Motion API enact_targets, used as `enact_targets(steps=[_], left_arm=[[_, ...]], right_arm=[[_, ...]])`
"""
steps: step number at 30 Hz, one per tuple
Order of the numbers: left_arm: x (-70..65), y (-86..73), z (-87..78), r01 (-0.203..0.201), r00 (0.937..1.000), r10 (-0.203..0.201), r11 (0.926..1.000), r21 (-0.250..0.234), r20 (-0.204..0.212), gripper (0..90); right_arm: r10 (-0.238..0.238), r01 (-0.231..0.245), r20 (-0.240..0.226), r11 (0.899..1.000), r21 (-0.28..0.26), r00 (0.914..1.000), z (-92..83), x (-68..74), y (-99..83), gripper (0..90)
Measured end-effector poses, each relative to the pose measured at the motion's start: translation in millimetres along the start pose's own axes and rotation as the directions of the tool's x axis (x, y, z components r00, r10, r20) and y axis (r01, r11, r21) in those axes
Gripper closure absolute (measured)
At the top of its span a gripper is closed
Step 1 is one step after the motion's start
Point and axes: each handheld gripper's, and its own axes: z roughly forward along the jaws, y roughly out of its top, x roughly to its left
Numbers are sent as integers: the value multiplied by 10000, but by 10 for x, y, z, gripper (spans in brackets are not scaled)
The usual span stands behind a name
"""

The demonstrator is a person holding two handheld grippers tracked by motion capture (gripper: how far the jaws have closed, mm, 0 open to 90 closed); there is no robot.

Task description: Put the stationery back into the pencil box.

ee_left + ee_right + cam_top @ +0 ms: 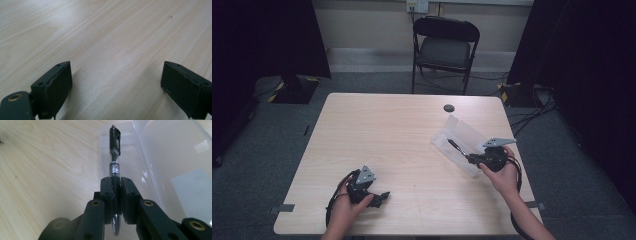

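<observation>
A black pen (pixel 115 152) with a clear barrel and a black clip is clamped between the jaws of my right gripper (pixel 117 185), which is shut on it. The pen points away along the jaws, over the base of an open clear plastic case (pixel 130 162). In the high view the right gripper (pixel 469 157) holds the pen (pixel 455 146) over the case (pixel 462 142) at the table's right. My left gripper (pixel 384 196) rests near the front left of the table, and its jaws (pixel 116 82) stand wide open over bare wood.
The light wooden table (pixel 402 130) has a small dark round disc (pixel 449 108) near its far edge. A black folding chair (pixel 444 47) stands behind the table. Cables lie on the floor at the right.
</observation>
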Motion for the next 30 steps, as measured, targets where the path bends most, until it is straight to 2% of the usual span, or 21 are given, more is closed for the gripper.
enact_targets(steps=[30], left_arm=[[-1, 0, 0, -3, 10000, 3, 10000, 2, -3, 100]], right_arm=[[37, -42, 323, 9999, 155, 9995, 91, -82, -84, 812]])
